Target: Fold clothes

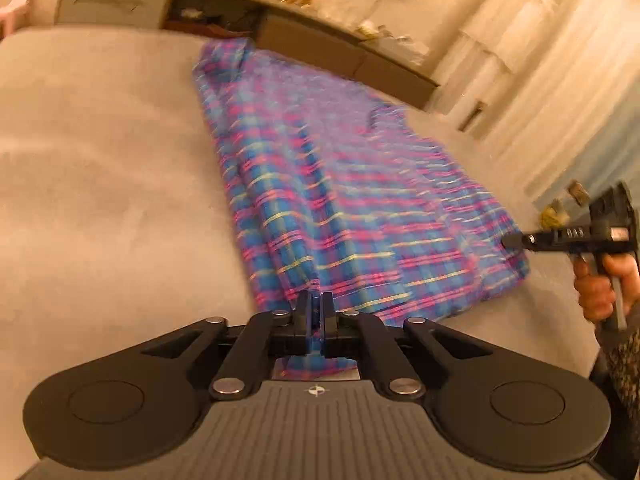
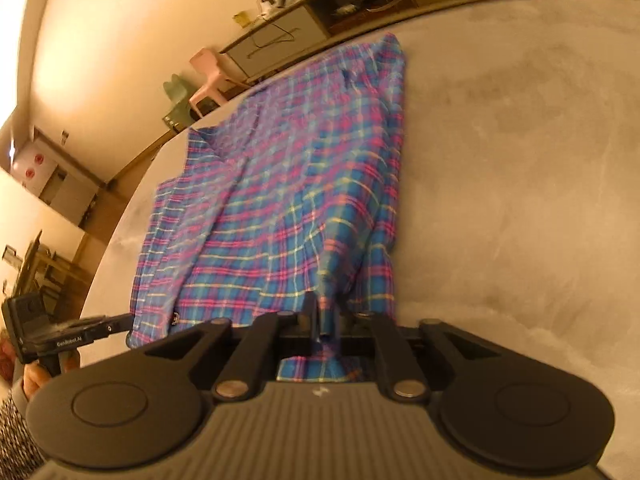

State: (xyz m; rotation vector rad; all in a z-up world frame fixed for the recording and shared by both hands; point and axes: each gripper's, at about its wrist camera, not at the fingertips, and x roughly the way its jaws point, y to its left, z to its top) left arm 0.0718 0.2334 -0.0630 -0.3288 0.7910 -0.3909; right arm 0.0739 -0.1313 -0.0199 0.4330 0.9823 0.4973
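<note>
grey surface (image 1: 100,160), plaid shirt (image 1: 320,184), seemingly gripper-pinched

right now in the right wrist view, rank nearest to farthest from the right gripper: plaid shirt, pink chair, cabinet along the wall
1. plaid shirt: pinched in the right gripper, spread ahead on the bed.
2. pink chair: beyond the bed's far edge, upper left.
3. cabinet: behind the chair, along the wall.

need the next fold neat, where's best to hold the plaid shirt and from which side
Grip the near hem's two corners, coming in low from the near edge of the grey surface. The plaid shirt lies lengthwise away, collar far. The left gripper and right gripper are each already shut on that hem.
</note>
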